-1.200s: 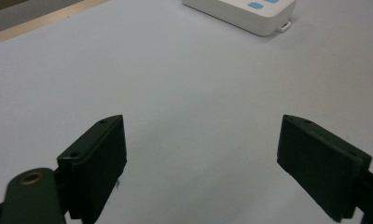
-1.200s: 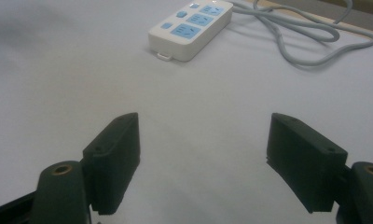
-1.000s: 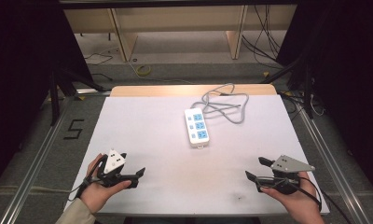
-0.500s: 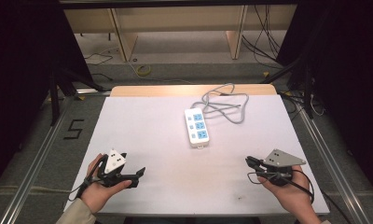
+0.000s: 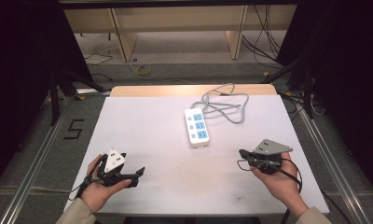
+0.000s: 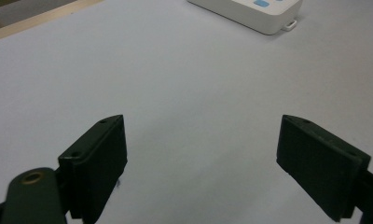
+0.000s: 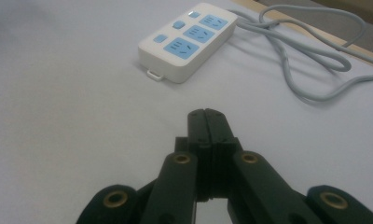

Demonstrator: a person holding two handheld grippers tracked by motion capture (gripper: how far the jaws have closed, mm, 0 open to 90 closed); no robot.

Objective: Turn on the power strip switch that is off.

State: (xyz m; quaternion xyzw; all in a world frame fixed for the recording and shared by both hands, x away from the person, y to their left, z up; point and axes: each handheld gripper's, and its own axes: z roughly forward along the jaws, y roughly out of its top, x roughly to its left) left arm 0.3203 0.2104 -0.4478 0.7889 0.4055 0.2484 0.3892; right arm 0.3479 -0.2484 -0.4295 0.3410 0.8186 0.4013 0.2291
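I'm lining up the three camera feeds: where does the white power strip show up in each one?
High view: power strip at table centre, slightly right, beyond both grippers.
Left gripper view: its near end at the top edge, right of centre.
Right gripper view: upper middle, ahead of the closed jaws.
Shared landmark: the small loop tab on its near end.

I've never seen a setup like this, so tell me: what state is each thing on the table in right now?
Power strip: flat on the table, sockets up and empty, untouched.
Grey cable: loosely looped behind the strip.
Left gripper: jaws wide open, nothing between them.
Right gripper: jaws closed together, empty, pointing toward the strip.
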